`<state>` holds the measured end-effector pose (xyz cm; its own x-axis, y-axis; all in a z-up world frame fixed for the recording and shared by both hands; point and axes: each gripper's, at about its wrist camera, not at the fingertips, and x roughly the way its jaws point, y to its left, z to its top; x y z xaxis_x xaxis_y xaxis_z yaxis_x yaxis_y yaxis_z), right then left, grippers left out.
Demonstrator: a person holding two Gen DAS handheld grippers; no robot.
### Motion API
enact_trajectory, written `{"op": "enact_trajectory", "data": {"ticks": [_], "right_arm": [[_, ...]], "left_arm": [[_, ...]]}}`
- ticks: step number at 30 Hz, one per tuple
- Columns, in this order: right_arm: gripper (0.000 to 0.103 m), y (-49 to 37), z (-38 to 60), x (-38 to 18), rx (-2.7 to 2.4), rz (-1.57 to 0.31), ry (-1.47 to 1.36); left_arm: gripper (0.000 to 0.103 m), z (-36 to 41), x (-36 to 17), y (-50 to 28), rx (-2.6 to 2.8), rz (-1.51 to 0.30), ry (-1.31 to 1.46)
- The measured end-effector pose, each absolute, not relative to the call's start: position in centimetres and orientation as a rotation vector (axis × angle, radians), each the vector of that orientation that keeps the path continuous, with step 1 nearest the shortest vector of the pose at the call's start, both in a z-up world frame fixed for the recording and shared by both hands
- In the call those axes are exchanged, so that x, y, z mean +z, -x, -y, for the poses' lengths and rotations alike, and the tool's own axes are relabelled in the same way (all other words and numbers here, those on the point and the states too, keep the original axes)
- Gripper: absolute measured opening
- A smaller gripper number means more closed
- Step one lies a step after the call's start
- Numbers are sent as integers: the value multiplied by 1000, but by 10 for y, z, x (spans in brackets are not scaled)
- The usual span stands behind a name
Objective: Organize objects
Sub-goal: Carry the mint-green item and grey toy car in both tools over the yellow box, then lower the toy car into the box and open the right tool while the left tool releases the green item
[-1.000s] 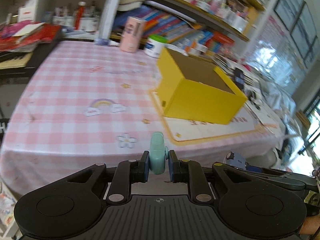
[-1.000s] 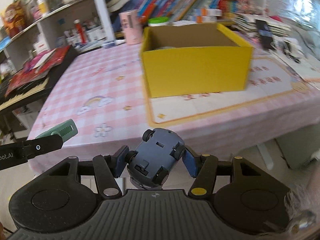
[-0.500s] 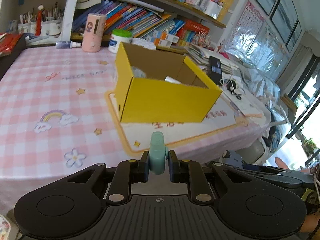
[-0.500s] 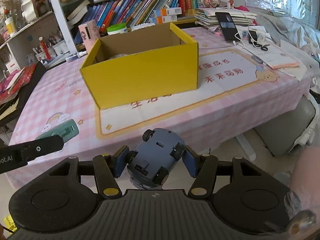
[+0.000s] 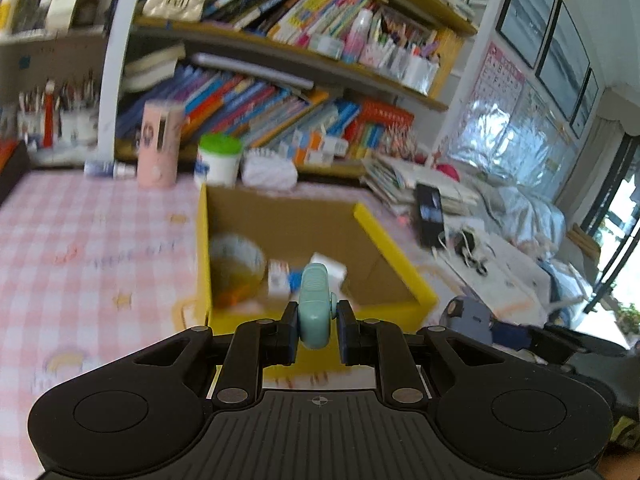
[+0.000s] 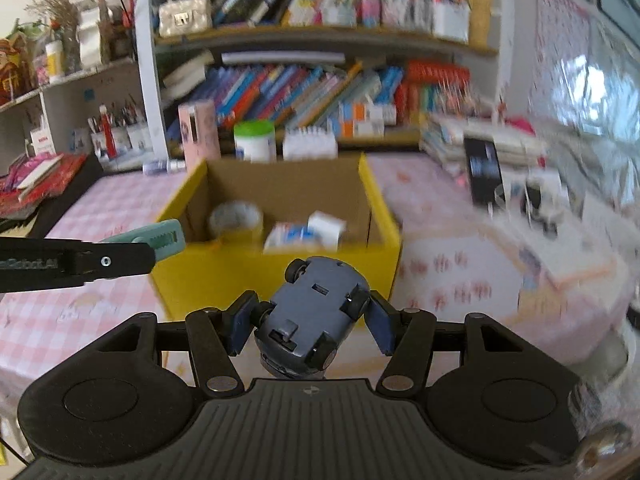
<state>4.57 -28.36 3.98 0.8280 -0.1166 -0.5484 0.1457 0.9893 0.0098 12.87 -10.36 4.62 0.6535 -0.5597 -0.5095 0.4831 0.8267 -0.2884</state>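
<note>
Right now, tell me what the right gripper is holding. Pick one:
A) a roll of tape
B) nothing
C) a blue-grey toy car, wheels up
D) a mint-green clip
C: in the right wrist view the right gripper is shut on the blue-grey toy car, whose underside and wheels face the camera.

partial white lettering "Robot.AI" on the black left claw arm (image 6: 76, 262), other print too blurred
</note>
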Motion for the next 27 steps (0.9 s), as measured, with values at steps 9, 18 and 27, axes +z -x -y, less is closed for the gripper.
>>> {"op": "enact_trajectory", "data": {"ticks": [9,18,27], "right_arm": [[56,-116,319,60,-67,-511,-42],[56,-175,332,38,33,-572,25],[56,-220,328,9,142,-668,175]], "left_arm": [[17,131,48,-175,-448,-594,118],[17,159,17,-204,-363,-684,57],[17,176,-9,-223,-313,-744,-20]]}}
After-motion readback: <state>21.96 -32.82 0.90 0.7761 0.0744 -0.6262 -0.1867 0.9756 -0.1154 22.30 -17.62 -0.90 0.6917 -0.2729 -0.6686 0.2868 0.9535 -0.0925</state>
